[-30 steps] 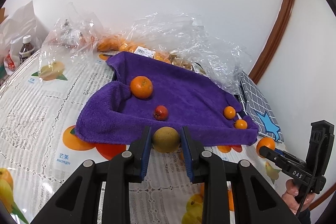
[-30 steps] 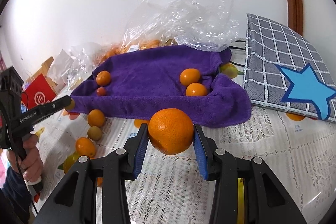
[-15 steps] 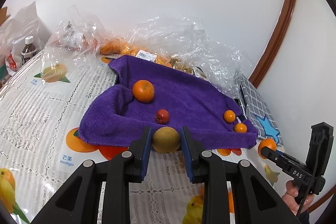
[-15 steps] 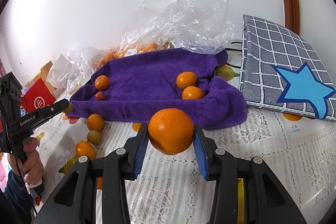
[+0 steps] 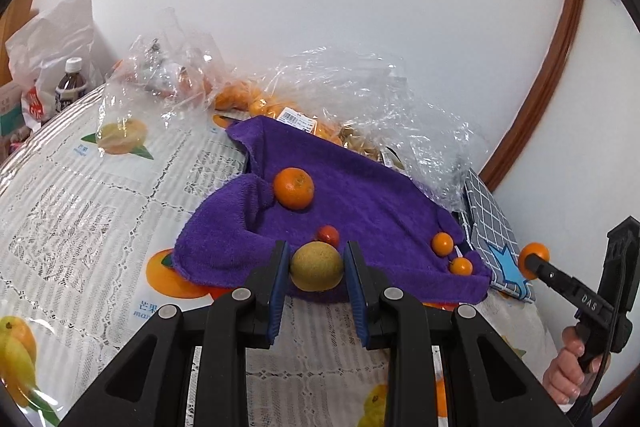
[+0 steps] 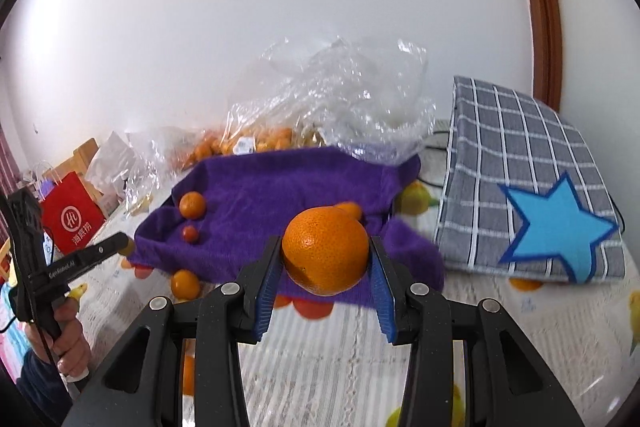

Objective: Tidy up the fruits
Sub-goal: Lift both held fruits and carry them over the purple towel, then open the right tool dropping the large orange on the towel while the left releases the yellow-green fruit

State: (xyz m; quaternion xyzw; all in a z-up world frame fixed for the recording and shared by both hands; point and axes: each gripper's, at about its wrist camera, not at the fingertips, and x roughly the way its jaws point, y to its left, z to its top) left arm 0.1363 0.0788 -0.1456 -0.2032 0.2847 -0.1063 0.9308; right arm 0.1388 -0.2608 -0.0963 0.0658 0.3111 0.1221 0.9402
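Lighting: bright, even, diffuse; shadows faint. Glare: white glints on plastic bags [image 5: 360, 99]. Distortion: strong fisheye bending, black vignette at corners. Focus: left view sharp; right view's towel [image 6: 404, 247] edge smeared by blur.

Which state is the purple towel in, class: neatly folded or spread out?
Spread out. The purple towel lies opened over the table, edges rumpled, with an orange and smaller fruits resting on top.
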